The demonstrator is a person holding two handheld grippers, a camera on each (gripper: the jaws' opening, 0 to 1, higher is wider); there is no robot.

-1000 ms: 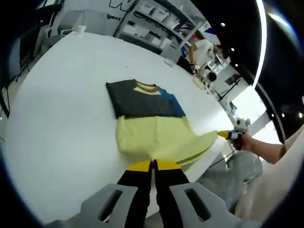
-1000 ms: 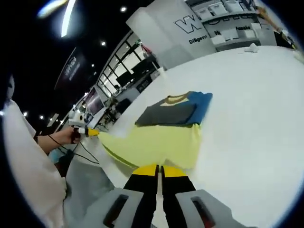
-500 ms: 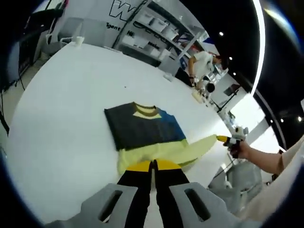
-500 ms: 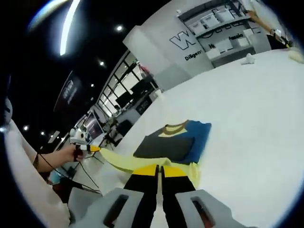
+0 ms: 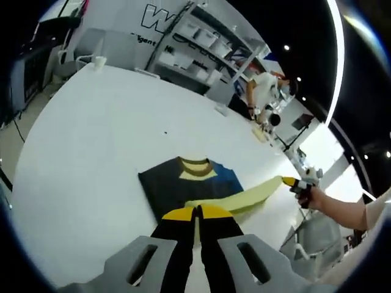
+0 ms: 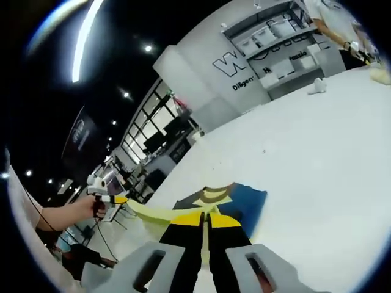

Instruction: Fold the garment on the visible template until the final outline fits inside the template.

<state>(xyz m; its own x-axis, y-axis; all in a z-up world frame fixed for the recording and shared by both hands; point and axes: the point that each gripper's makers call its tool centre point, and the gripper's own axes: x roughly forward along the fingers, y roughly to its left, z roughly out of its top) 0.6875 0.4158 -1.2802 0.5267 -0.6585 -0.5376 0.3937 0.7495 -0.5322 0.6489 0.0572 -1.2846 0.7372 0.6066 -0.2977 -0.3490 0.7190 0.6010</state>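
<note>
Jaws together on yellow garment hem (image 5: 235,200), both hand-held grippers (image 5: 197,215) (image 6: 206,221), white table (image 5: 91,134).

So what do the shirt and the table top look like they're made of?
The shirt looks like soft knit fabric, probably cotton jersey: matte, and its yellow hem drapes limply where both shut grippers lift it. The table top looks like a hard, smooth white surface, maybe laminate or painted board, with a faint even sheen; the exact material is unclear.

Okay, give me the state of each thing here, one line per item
Garment: partly folded, yellow hem lifted off the table, being carried toward the collar.
Left claw: shut on the yellow hem.
Right claw: shut on the yellow hem.
White table: garment's dark upper part lying flat on it.
</note>
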